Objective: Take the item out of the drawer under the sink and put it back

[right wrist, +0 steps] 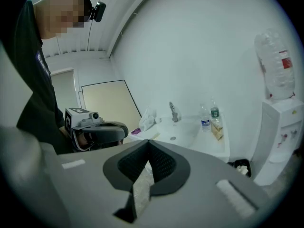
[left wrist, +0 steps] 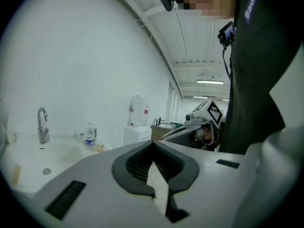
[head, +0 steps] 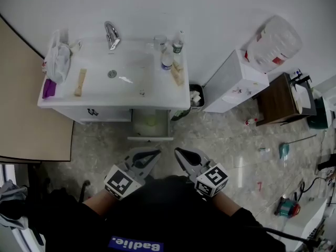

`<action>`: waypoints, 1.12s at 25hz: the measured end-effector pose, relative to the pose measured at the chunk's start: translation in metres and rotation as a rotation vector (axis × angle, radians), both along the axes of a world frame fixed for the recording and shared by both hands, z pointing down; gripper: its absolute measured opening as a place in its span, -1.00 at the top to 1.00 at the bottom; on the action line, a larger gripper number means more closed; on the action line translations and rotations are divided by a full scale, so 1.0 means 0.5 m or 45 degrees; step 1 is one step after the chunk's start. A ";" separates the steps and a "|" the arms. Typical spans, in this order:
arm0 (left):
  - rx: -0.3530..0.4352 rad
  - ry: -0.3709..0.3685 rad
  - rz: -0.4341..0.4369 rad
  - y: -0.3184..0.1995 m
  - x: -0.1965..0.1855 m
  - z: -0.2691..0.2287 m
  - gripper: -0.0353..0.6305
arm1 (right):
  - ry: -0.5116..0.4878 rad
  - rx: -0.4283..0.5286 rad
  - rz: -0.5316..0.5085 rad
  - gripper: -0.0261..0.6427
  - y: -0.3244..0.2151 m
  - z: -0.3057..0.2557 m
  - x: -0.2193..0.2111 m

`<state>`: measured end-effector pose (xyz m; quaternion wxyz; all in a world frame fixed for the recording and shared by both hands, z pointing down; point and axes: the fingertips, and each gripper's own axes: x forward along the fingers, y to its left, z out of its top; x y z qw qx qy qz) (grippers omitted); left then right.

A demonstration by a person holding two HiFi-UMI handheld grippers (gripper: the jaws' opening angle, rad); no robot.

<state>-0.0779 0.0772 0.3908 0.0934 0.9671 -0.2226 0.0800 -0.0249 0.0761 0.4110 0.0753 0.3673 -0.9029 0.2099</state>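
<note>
Pale marbled floor and a white wall surround a white sink on its cabinet, which sits at 11 o'clock in the head view. On the sink we see the chrome faucet at 12 o'clock. At 2 o'clock is a water bottle with a blue label, with a green-capped bottle just beside it. A crumpled plastic bag lies at 9 o'clock.

Under the sink, at 6 o'clock of it, the drawer stands pulled out. A pale greenish item lies inside it (what it is exactly, we cannot tell). At 3 o'clock of the sink stand a small dark waste bin and then a white water dispenser with its big bottle on top.

We hold both claws low, at 6 o'clock of the drawer and apart from it. The left gripper has its jaws pressed together with nothing between them. The right gripper looks the same: jaws together, empty. Their tips point toward the drawer and lean toward each other, near but not touching.
</note>
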 end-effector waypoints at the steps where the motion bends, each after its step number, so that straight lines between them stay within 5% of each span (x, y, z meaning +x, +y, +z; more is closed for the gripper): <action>1: -0.004 -0.007 0.003 -0.011 0.000 0.007 0.88 | 0.002 -0.001 -0.001 0.92 -0.009 0.001 -0.003; 17: -0.058 -0.162 -0.155 -0.138 0.061 0.112 0.88 | -0.052 -0.046 -0.059 0.92 -0.117 0.038 0.088; 28: -0.080 -0.315 -0.167 -0.192 0.096 0.219 0.87 | -0.091 -0.108 -0.024 0.92 -0.131 0.079 0.148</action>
